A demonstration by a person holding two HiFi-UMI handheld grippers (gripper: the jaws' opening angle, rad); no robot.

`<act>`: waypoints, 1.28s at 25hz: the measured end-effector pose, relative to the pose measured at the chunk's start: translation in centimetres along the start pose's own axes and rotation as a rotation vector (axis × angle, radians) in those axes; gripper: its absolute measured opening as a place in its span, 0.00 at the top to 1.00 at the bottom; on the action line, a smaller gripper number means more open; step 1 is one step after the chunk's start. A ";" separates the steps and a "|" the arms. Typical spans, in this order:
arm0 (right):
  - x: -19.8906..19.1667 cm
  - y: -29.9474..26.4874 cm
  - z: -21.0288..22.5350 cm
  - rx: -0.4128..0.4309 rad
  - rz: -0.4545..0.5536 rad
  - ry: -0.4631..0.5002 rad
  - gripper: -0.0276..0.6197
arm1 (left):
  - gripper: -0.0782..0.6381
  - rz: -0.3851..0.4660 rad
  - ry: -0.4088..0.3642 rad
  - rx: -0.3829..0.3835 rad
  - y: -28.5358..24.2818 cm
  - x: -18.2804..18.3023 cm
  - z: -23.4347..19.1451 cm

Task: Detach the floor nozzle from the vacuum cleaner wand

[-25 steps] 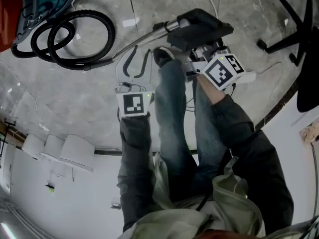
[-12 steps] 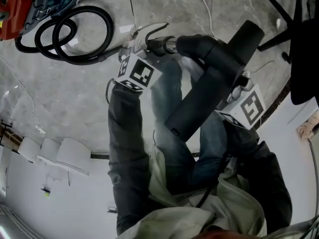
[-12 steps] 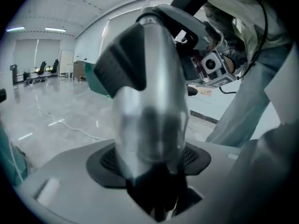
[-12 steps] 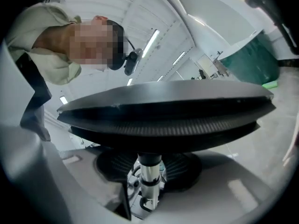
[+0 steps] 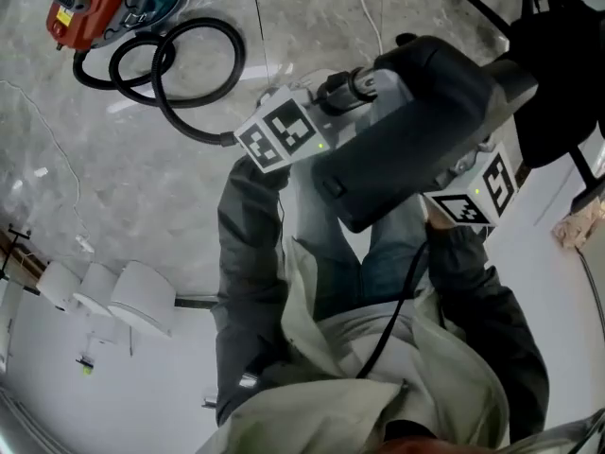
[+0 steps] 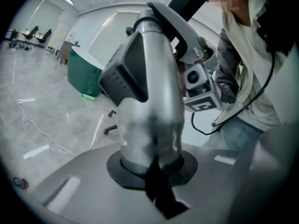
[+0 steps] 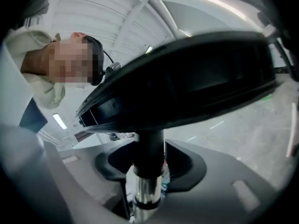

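Observation:
The black floor nozzle (image 5: 416, 130) is lifted off the floor, close under the head camera, and still sits on the chrome wand (image 5: 352, 87). My left gripper (image 5: 324, 91) holds the wand just behind the joint. Its jaws are closing, and the silver tube (image 6: 149, 106) fills the gap between them. My right gripper (image 5: 460, 173) sits under the nozzle, with only its marker cube showing there. In the right gripper view the nozzle (image 7: 187, 78) spreads overhead. Its black neck (image 7: 149, 153) and the chrome end stand between the jaws of the right gripper (image 7: 147, 181), which are opening wide around the neck.
The red and teal vacuum body (image 5: 104, 3) and its coiled black hose (image 5: 180, 64) lie on the grey floor at the upper left. A black office chair base (image 5: 492, 8) stands at the upper right. The person's jeans-clad legs are below the nozzle.
Both grippers have risen from near the floor. The left one went from beside the leg to the wand. The nozzle swung up with them and now looms large.

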State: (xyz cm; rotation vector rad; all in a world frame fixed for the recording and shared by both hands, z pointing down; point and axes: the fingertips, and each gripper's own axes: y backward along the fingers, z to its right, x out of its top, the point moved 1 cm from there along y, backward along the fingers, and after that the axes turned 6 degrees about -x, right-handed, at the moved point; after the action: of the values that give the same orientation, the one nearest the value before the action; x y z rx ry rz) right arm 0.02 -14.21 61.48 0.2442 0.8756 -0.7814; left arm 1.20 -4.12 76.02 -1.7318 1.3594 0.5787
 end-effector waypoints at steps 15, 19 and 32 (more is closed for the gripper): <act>26.0 6.3 -20.7 0.226 0.094 0.056 0.72 | 0.83 -0.031 -0.093 0.010 7.5 24.1 18.4; 28.2 6.9 -23.5 0.177 0.170 0.093 0.72 | 0.83 -0.021 -0.176 0.053 9.2 27.0 19.2; 30.0 6.0 -29.4 0.642 0.109 0.176 0.73 | 0.83 0.003 -0.223 -0.068 12.5 29.3 21.5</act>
State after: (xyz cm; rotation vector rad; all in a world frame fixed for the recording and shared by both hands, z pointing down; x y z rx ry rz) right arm -1.63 -10.86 19.24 0.9311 0.7450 -0.9320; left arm 1.33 -3.36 37.60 -1.6636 1.1979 0.8024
